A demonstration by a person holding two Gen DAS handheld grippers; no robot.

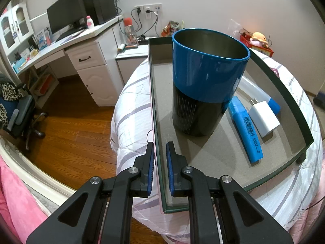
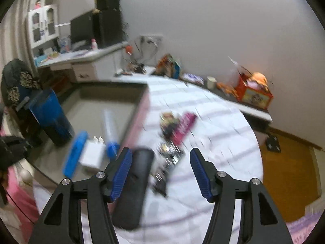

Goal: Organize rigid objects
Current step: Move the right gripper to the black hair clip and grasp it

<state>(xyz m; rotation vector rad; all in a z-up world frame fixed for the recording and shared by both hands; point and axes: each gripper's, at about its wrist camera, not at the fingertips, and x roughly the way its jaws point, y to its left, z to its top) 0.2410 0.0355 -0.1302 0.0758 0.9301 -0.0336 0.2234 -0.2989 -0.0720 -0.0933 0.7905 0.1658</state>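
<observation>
Inside tray (image 1: 300, 122): tumbler (image 1: 207, 81), charger (image 1: 264, 119), blue case (image 1: 245, 130).

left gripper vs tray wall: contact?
Touching. In the left wrist view the left gripper is shut on the near-left wall of the tray, one pad on each face with no visible gap.

Left wrist view: close above the tray (image 1: 160, 142) wall, angled down across it toward the desk (image 1: 81, 38) and far wall. Right wrist view (blurred): from beside the tray (image 2: 140, 109), angled down over the bed quilt (image 2: 213, 126). Shared: tray, blue-and-black cup (image 1: 209, 81) (image 2: 50, 118), desk (image 2: 81, 57).
</observation>
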